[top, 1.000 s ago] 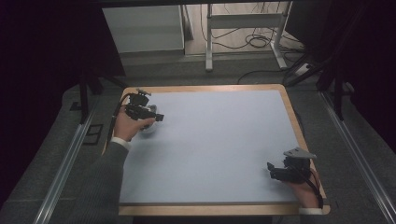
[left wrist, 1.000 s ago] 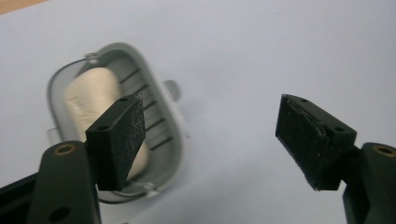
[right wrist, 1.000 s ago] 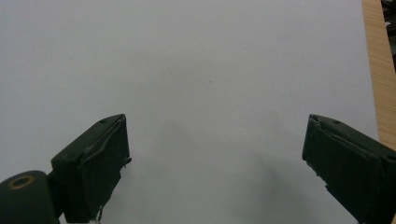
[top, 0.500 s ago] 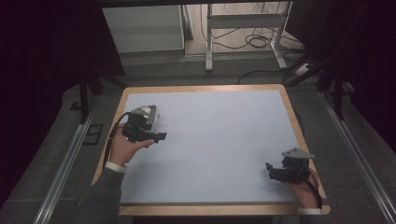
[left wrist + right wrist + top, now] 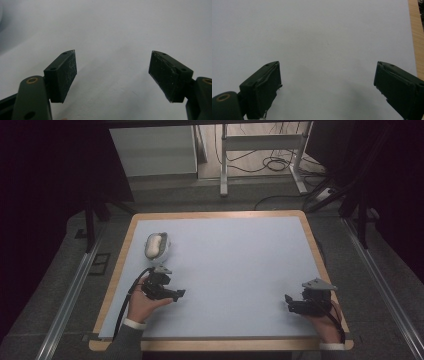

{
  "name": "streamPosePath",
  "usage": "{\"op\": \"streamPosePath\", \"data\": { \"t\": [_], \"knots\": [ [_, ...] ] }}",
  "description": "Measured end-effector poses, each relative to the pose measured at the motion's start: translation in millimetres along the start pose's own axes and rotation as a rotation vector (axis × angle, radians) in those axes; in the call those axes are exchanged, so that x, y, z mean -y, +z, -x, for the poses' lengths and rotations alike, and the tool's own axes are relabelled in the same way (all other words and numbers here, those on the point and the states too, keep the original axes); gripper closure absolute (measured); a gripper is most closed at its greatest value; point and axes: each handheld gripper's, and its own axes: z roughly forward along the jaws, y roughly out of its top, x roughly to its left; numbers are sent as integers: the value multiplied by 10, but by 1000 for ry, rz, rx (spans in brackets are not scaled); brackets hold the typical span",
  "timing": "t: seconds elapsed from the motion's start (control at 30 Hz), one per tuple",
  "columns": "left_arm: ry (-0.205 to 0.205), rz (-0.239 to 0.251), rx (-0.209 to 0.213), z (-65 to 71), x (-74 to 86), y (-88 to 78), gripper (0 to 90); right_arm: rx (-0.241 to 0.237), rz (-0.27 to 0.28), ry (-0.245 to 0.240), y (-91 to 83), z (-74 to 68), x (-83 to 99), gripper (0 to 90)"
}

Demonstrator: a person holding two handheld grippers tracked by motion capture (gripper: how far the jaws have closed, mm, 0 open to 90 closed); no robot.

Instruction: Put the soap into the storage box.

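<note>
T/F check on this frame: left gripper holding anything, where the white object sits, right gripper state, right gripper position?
1. The left gripper grips the white object. False: its jaws stand open and empty, apart from the object.
2. The white object lies near the table's far left corner. True.
3. The right gripper is shut. False: its jaws stand wide open over bare table.
4. The right gripper is near the table's near right corner. True.
5. The white object lies between the two grippers. False: it lies beyond the left gripper, farther from the person.
</note>
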Motion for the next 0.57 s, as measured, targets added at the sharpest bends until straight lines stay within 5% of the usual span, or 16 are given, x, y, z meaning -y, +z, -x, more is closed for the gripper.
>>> {"op": "streamPosePath", "data": {
  "t": [0.57],
  "knots": [
    [-42,54,8,-22,154,-71,224,-5,20,-22,12,-84,-43,72]
  ]
}}
